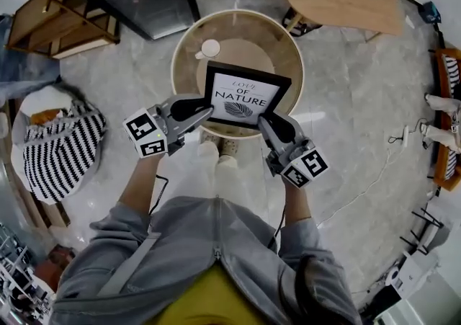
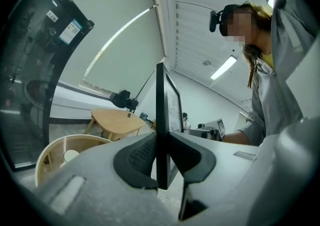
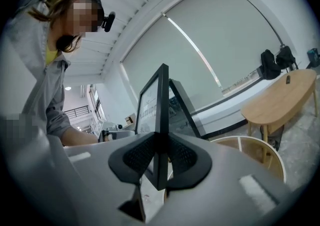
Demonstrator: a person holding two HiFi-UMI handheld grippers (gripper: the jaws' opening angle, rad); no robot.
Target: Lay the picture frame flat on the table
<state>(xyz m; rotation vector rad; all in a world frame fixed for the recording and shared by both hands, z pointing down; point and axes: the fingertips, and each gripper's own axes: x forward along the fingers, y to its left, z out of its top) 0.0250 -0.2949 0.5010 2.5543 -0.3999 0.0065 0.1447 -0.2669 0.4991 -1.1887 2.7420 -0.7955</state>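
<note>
While each claw pinches one side edge of the picture frame [image 1: 245, 96] low down, the frame hangs between them with its printed face turned towards the person, tilted rather than flat. The left claw [image 1: 204, 112] has both ribbed pads pressed on the thin black edge, one on the front and one on the back. The right claw [image 1: 269, 124] grips the opposite edge the same way. Holding it at both sides likely stops the frame from swinging and lets the top be tipped back evenly. Beyond and below the claws stands the round wooden table [image 1: 289, 42], and the frame's far edge lies over the table's near part; whether the frame touches the top, I cannot tell. A small white round thing [image 1: 210, 47] lies further out from the left claw, clear of the frame. A dark strut [image 3: 186, 112] slants off the frame's back past the right claw, and it probably has to fold in before the frame can rest flat, so the job looks only partly done
</note>
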